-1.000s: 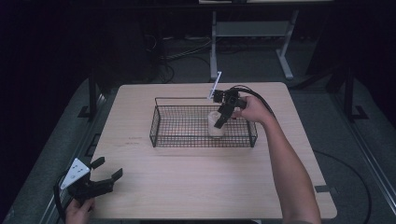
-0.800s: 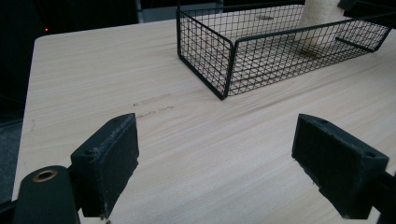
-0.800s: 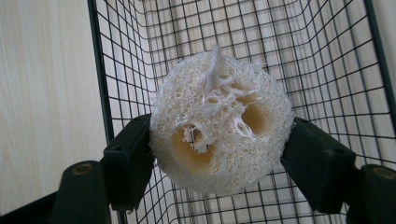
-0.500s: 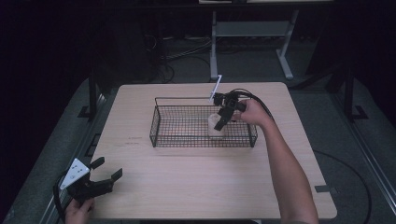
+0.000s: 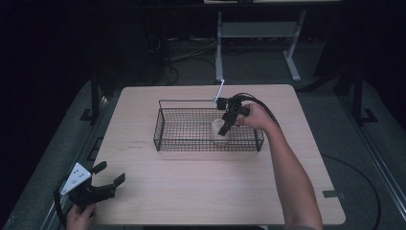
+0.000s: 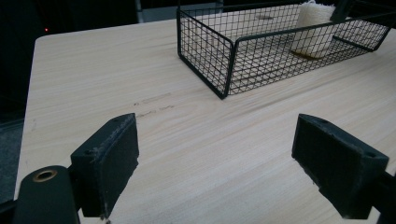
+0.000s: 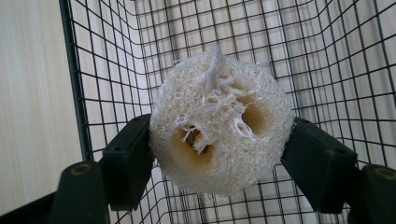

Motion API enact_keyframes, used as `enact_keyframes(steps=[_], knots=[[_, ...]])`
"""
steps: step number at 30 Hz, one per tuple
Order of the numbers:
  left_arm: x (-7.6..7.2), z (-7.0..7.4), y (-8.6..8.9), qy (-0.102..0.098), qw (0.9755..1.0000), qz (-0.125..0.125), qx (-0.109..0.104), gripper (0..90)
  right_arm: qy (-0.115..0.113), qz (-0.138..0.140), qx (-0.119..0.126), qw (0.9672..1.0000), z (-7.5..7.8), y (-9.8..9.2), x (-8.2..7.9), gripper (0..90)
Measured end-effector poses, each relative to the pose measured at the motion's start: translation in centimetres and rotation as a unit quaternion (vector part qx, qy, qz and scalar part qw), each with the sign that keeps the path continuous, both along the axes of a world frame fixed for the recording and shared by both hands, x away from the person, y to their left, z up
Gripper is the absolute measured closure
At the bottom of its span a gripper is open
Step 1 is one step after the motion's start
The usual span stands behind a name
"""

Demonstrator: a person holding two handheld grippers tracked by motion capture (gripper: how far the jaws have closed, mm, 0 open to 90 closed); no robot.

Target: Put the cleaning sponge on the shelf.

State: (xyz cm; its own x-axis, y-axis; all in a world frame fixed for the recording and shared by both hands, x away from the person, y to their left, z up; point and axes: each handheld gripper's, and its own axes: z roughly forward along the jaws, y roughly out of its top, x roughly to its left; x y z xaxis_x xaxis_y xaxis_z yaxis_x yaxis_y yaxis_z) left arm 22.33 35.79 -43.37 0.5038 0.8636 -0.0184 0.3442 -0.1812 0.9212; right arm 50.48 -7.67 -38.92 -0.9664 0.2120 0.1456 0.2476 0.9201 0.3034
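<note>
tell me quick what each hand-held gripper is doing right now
Left hand-held gripper: open, holding nothing, over the table.
Right hand-held gripper: shut on the loofah sponge, inside the wire basket.

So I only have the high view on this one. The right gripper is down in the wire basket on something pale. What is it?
Observer: A loofah sponge, a round slice with holes through it, seen in the right gripper view.
Operator: Is it actually gripped?
Observer: Yes, the right gripper has a jaw pressed against each side of it.
Operator: Is the sponge down on the basket floor?
Observer: In the left gripper view it seems to reach the floor of the basket, but I cannot tell whether it rests there.
Operator: And the left gripper?
Observer: The left gripper has its jaws wide apart with bare table between them.
</note>
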Motion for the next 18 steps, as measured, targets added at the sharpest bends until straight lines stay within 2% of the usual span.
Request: enact_keyframes(steps=[11,18], knots=[[-0.04,0.0,-0.01,0.0,1.0,0.0,-0.001,14.0,-0.002,0.001,0.003,1.0,-0.13,-0.04,-0.05,27.1],[-0.07,0.01,0.02,0.001,1.0,0.0,-0.001,13.9,-0.003,0.001,-0.004,1.0,-0.17,0.05,-0.08,24.4]])
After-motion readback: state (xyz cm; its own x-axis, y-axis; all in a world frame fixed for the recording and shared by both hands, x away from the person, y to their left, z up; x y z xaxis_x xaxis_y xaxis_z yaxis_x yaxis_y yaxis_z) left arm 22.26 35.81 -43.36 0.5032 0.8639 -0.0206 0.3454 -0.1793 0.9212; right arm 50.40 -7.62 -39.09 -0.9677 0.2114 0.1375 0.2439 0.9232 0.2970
